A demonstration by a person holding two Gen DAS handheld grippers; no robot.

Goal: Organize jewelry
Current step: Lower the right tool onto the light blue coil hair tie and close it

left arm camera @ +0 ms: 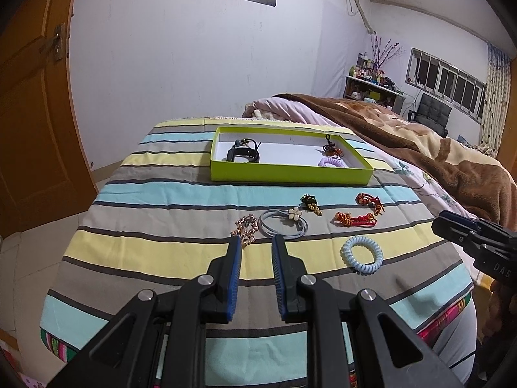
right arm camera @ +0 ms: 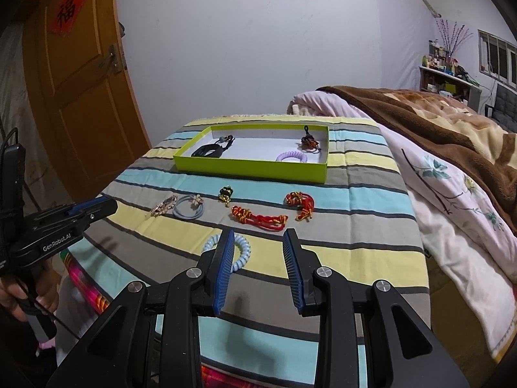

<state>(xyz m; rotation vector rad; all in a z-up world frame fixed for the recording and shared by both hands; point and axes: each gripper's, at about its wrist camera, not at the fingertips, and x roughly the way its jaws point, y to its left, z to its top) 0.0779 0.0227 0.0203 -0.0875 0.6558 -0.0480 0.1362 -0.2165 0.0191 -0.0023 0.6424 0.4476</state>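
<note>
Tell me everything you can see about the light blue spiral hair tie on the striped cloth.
The light blue spiral hair tie is a closed ring of coiled cord, plastic by its look, glossy and pale blue. It lies flat on the striped cloth, across a yellow stripe and a grey one, nearer the camera than the other loose pieces and outside the green box. Nothing grips it. In the right wrist view one finger of the right gripper hides part of it; contact can't be told.

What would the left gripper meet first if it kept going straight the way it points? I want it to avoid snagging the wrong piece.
Probably the striped cloth just short of the jewelry. The open left gripper aims between the gold chain piece and the grey flower hair tie; depth is unclear.
</note>
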